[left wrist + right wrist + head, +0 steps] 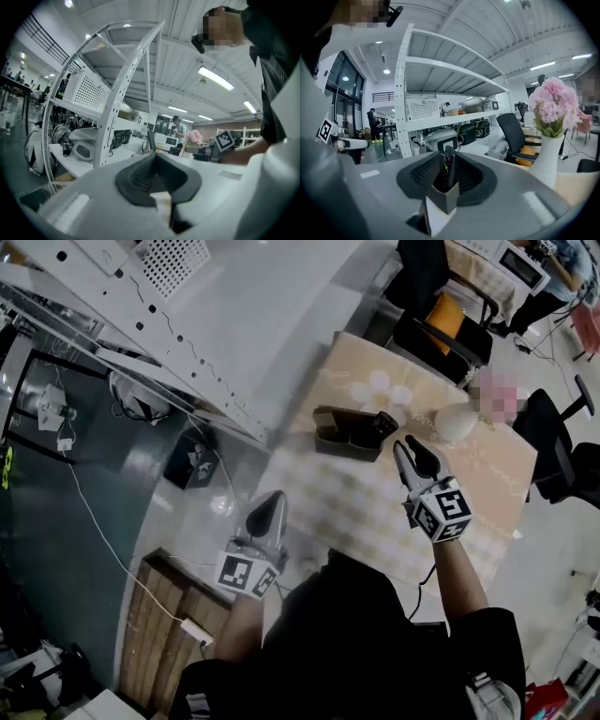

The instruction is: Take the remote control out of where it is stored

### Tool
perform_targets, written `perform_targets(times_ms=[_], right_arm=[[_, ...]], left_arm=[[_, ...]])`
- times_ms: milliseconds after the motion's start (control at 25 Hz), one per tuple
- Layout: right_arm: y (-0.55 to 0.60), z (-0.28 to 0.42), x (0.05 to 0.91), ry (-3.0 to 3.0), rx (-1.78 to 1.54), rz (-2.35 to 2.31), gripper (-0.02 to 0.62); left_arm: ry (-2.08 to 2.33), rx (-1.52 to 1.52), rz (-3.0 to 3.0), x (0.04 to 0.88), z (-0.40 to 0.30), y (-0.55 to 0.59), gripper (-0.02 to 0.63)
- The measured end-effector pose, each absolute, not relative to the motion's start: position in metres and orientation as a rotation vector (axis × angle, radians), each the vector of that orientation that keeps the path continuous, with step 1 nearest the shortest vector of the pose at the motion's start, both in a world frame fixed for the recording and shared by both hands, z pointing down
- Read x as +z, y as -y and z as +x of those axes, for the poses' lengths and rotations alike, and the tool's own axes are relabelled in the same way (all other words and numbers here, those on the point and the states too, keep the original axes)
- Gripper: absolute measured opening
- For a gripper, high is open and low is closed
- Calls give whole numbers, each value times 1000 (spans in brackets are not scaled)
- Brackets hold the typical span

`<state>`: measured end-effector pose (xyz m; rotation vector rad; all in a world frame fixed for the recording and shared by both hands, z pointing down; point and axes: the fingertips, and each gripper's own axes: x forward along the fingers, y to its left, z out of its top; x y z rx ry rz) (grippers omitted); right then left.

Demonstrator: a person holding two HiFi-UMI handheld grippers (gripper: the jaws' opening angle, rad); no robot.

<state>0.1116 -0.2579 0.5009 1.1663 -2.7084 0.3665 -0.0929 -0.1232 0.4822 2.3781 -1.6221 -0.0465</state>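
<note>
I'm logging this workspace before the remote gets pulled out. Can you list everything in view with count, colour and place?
table: one, beige patterned cloth, middle of the head view
holder: one, dark, on the table's far part
remote control: one, black, standing in the holder
vase: one, white, on the table, right of the holder
flowers: one bunch, pink, in the vase
shelving rack: one, white, left of the table
office chairs: at least two, black, beyond and right of the table
left hand-held gripper: one, grey, jaws together, by the table's near left edge
right hand-held gripper: one, grey, jaws apart, over the table, pointing at the holder
</note>
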Motion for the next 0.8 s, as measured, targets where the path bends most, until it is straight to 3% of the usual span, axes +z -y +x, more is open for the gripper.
perform_targets(times_ms=[240,360,800], right_arm=[[280,103,527,2687,434,1146,132],[286,97,536,2679,452,1126,187],[303,79,557,2661,488,1111,193]], left_arm=[[1644,-11,2333,497,-97,124,3],[1668,11,2308,501,-101,121,3],[1785,32,2209,498,-120,112,3]])
